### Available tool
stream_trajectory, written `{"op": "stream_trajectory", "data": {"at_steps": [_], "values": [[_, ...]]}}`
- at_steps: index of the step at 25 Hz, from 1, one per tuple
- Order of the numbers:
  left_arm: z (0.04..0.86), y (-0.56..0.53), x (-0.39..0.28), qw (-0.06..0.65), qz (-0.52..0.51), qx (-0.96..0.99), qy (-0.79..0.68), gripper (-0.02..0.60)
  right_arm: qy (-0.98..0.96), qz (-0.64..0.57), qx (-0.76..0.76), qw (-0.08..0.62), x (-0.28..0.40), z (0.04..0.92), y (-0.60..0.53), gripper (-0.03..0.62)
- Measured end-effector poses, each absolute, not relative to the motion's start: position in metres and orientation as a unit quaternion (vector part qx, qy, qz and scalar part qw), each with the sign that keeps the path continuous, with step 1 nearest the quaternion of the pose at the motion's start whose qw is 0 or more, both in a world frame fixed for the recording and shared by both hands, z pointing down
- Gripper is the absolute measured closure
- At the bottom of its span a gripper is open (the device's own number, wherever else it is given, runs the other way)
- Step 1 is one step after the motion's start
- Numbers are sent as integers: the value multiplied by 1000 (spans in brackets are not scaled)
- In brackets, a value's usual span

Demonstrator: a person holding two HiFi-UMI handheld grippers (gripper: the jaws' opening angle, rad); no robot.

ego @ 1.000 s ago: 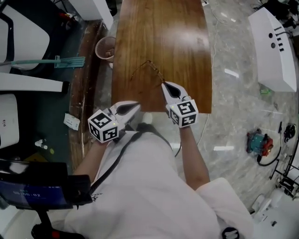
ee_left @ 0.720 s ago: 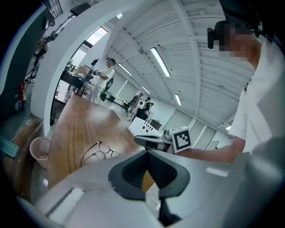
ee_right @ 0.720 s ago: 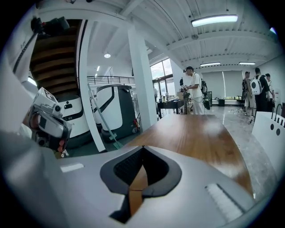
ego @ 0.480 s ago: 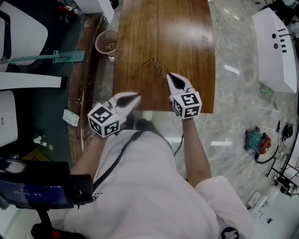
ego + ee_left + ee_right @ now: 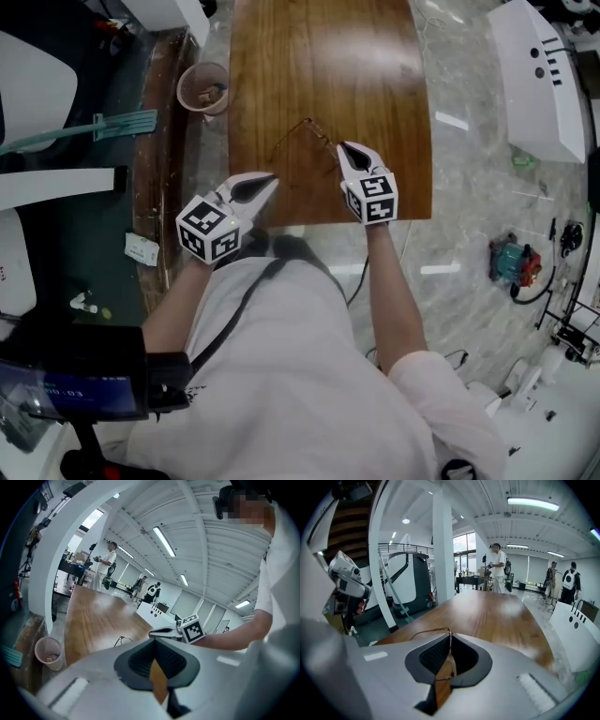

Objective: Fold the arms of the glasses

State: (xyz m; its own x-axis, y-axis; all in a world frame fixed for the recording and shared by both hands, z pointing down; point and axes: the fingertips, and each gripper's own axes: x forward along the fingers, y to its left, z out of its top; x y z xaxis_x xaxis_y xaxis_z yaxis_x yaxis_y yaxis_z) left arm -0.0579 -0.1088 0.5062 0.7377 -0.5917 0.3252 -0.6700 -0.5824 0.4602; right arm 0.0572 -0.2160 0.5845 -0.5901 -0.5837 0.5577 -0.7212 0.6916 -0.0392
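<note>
White short-sleeved shirt (image 5: 309, 375), black strap (image 5: 234, 319)

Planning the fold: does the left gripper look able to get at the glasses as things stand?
Probably yes: only bare table lies between the left gripper and the glasses, with nothing in the way. Its jaws are shut, so they would need to open first.

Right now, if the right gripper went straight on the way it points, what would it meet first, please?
Most likely the glasses: the right gripper points down at the wooden table, and the thin frame lies just past its jaws, though depth is unclear.
</note>
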Motion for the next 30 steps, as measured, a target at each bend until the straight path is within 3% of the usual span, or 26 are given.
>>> {"op": "stream_trajectory", "data": {"at_steps": [15, 30], "values": [[540, -135, -83, 309, 94, 877, -356, 575, -868, 132, 293, 380, 28, 656, -243, 516], [539, -135, -97, 310, 91, 870, -372, 575, -871, 163, 301, 353, 22, 656, -249, 562]]}}
